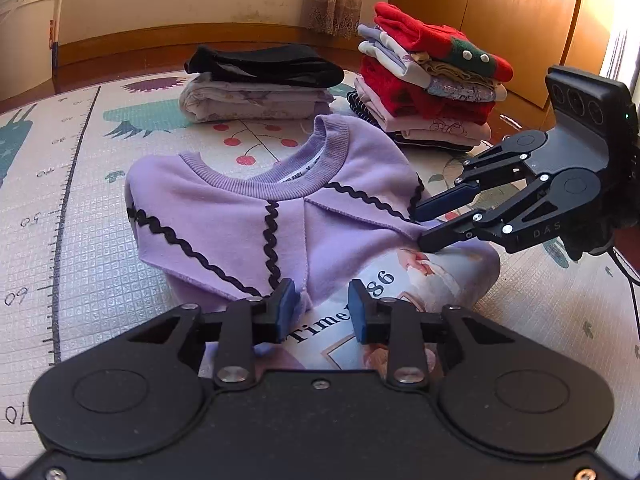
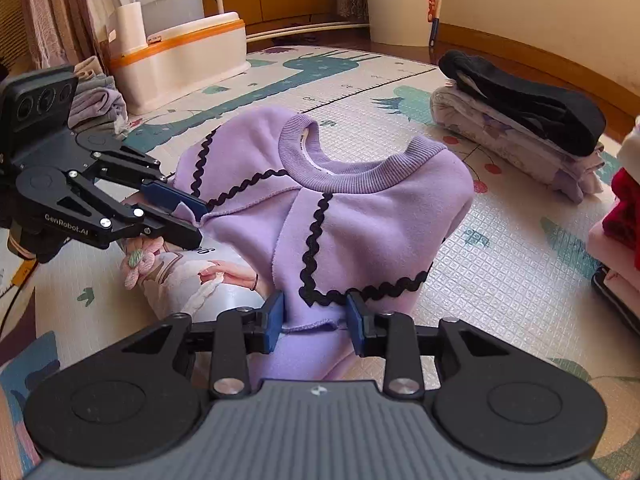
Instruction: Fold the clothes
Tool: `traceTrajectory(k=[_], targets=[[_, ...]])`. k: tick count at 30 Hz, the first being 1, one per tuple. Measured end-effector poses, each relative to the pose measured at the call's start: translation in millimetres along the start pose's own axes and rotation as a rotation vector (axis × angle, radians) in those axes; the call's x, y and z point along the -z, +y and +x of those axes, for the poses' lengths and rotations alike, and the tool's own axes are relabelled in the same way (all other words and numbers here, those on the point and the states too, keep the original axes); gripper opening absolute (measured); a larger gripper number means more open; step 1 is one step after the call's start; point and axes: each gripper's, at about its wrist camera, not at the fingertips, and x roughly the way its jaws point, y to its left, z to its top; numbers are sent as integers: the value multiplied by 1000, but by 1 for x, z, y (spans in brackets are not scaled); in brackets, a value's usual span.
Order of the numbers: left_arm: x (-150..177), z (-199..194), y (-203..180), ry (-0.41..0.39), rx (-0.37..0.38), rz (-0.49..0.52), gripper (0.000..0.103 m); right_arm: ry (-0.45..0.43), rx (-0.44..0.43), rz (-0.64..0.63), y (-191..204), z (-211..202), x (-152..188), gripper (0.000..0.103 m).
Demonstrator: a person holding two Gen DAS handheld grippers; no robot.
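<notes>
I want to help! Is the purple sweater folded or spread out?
Folded. The purple sweater lies bundled on the mat, its top part doubled over the printed front.

Both views are bright with warm daylight. In the left wrist view the light enters from beyond and to the right of the left claw [image 1: 322,312], washing out the wooden cabinet doors [image 1: 500,12] in pale glare. The lilac sweatshirt [image 1: 256,216] casts only soft shadows onto the play mat [image 1: 80,240]. Focus is sharp throughout, with no motion blur. Fisheye distortion bends the skirting board [image 2: 540,56] beyond the right claw [image 2: 314,320], curves the mat's printed ruler, and leaves dark vignetting in the corners.
</notes>
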Motion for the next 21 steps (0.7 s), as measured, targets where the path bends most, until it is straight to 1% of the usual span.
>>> traceTrajectory(k=[2, 5, 8, 10, 13, 14, 15, 17, 18, 19, 21], targets=[[-3, -13, -8, -42, 5, 6, 28, -16, 13, -12, 5, -10, -4, 34], [-5, -15, -25, -74, 23, 29, 28, -68, 33, -103, 25, -31, -2, 34], [-4, 3, -39, -56, 35, 54, 28, -67, 15, -172, 45, -30, 0, 33], [3, 16, -47, -33, 35, 84, 28, -59, -1, -184, 54, -24, 0, 32], [12, 25, -52, -23, 20, 150, 29, -9, -22, -155, 55, -10, 7, 33], [14, 25, -52, -29, 19, 157, 30, -10, -30, -125, 50, -8, 11, 33], [15, 25, -51, -34, 19, 164, 31, -14, -34, -124, 49, -7, 14, 33], [17, 25, -51, -39, 18, 177, 32, -14, -30, -143, 50, -7, 15, 33], [14, 23, -51, -25, 20, 182, 33, -12, -28, -146, 51, -8, 15, 33], [10, 18, -52, -19, 16, 187, 34, -11, -27, -150, 52, -8, 14, 33], [5, 0, -54, -39, -11, 193, 34, -13, -17, -180, 58, -15, 8, 33]])
